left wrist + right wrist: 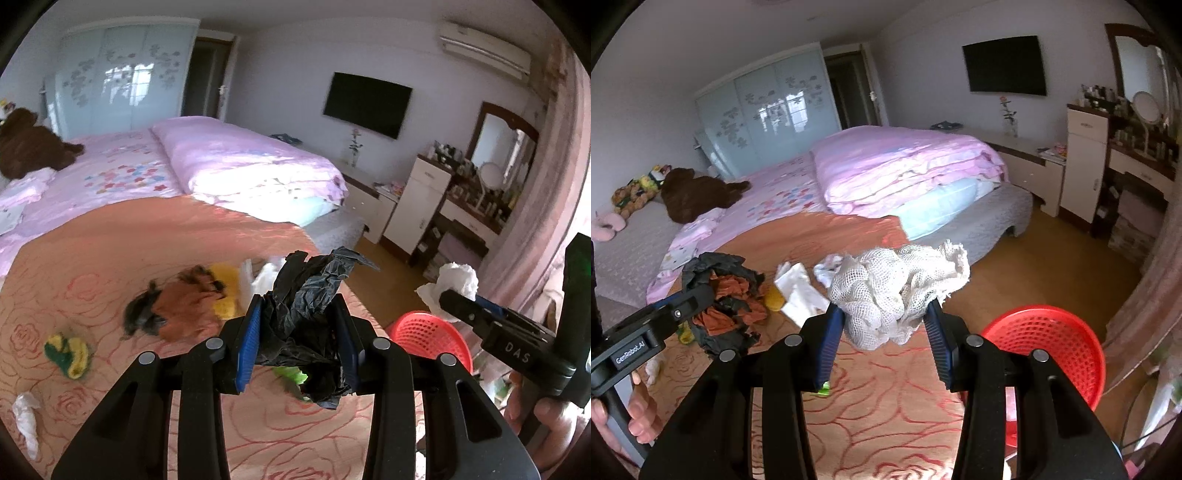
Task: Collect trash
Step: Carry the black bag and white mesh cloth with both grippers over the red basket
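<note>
black crumpled plastic, a wadded bag, fills the left gripper, whose blue-padded jaws are clamped on it from both sides, held above the orange rose-patterned blanket. a scrap of green shows just beneath the bag. ahead of this claw and to its left lie a blurred heap of orange and dark wrapping with something yellow touching it, and white paper just beyond the bag. further left sit a green-and-yellow piece and a crumpled white tissue near the blanket's edge.

the right gripper is clamped on a wad of white mesh cloth, which bulges up and forward between its jaws. to the right of this claw and below it stands a red perforated basket on the wooden floor, beside the bed; the cloth is near the basket but not over it. to the left of the claw a folded white paper lies on the blanket.

from the left wrist view the right gripper appears at the right edge, gripping the white wad just above the basket's far rim.
</note>
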